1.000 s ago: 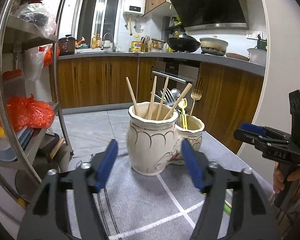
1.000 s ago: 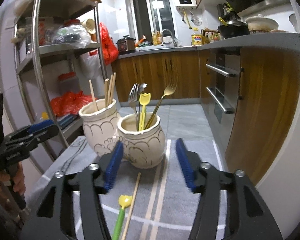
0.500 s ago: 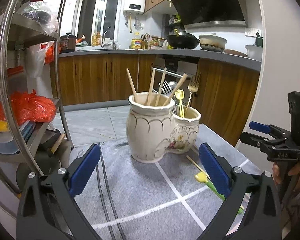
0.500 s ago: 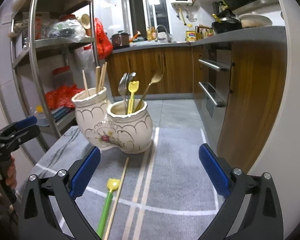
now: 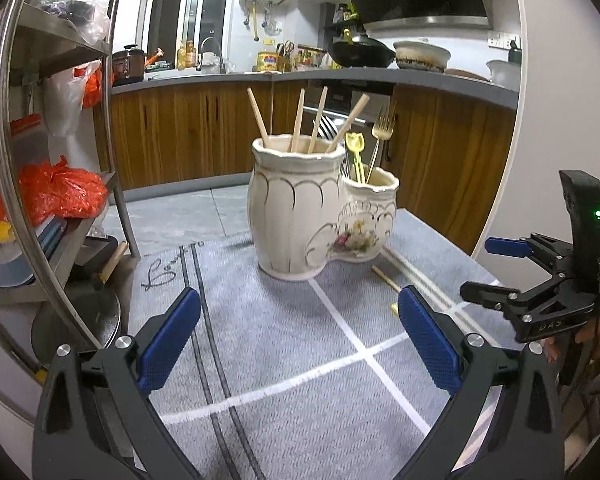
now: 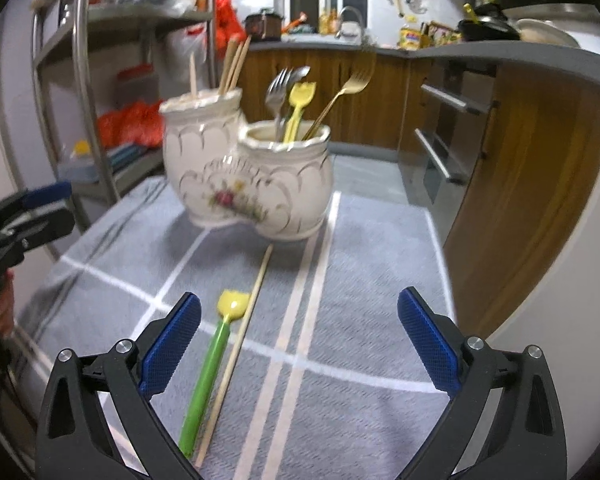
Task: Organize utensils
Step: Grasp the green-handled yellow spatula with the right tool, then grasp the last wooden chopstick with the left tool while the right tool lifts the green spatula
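A cream double-pot ceramic holder (image 5: pixel 320 216) stands on the grey cloth; it also shows in the right wrist view (image 6: pixel 248 184). The taller pot holds several wooden chopsticks (image 5: pixel 320 120). The lower pot holds forks (image 6: pixel 276 96) and a yellow utensil (image 6: pixel 298 108). A green-handled yellow-tipped utensil (image 6: pixel 208 376) and a loose chopstick (image 6: pixel 240 344) lie on the cloth in front of my right gripper (image 6: pixel 298 344), which is open and empty. My left gripper (image 5: pixel 298 344) is open and empty, well short of the holder.
A metal shelf rack (image 5: pixel 4 160) with bags stands left of the table. Wooden kitchen cabinets (image 5: pixel 188 132) run behind, with the table's right edge (image 6: pixel 440 240) near them. The right gripper shows in the left wrist view (image 5: pixel 540 280).
Both grippers opened wide from a narrower gap and pulled back from the holder. The right wrist view has swung, now tilted and blurred.
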Motion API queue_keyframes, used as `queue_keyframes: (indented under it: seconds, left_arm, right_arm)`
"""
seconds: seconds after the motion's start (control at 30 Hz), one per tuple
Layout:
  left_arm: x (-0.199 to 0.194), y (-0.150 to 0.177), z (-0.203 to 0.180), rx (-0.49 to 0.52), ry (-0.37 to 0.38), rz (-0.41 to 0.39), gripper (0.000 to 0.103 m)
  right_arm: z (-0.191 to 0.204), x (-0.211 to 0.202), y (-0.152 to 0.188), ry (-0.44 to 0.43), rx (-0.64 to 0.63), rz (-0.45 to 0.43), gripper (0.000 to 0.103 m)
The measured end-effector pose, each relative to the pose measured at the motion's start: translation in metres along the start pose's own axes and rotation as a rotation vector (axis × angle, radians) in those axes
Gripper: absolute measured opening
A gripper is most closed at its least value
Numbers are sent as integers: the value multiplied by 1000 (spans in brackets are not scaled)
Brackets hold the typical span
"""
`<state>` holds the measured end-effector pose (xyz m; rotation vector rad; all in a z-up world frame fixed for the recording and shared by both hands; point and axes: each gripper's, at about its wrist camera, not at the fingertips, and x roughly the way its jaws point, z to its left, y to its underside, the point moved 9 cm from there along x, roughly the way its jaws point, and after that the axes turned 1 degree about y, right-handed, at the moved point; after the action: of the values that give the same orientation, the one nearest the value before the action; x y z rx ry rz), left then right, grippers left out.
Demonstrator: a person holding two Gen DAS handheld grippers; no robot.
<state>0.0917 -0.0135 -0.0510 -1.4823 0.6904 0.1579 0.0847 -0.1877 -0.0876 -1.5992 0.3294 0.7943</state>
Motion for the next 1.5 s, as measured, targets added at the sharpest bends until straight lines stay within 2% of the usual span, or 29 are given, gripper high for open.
queue_keyframes:
  seconds: [0.1,0.27,0.43,0.5,0.63,0.7,0.8,0.97,1.13,1.2,1.3,1.5]
  left_arm:
    - [0,4,-1,15,-4,7,97]
    - [3,10,-4,51,-12,19,97]
    - [4,13,-5,50,-12,26,97]
    - [4,12,-4,35,-7,25,97]
    - [3,12,-3,26,-5,25,97]
    - [3,12,-5,32,-2,25,97]
    - [2,12,-7,40,-2,22,97]
    - [2,13,-8,38,9,21,97]
    - [2,13,-9,38,9,22,97]
    - [3,13,-9,36,10,25,97]
    - [4,11,-12,39,9,30,97]
    - [13,4,-28,53,-4,62,97]
  right_arm:
    - [2,8,7,-3,4,46,98]
    - [2,12,12,-8,16,75,98]
    - [18,10,14,-57,-1,90,93]
    - [28,10,15,-73,-17,101,78]
    - [46,13,18,-110,-32,133,58]
    - [53,15,21,-120,-43,151,45]
    - [59,18,25,-130,-54,175,32]
    - [61,23,28,-127,-54,206,20]
    - [60,29,26,-119,-40,216,19]
    - [62,31,25,-126,-45,215,11]
    - [63,29,24,-140,-33,216,10]
    - [47,-2,5,-169,12,114,10]
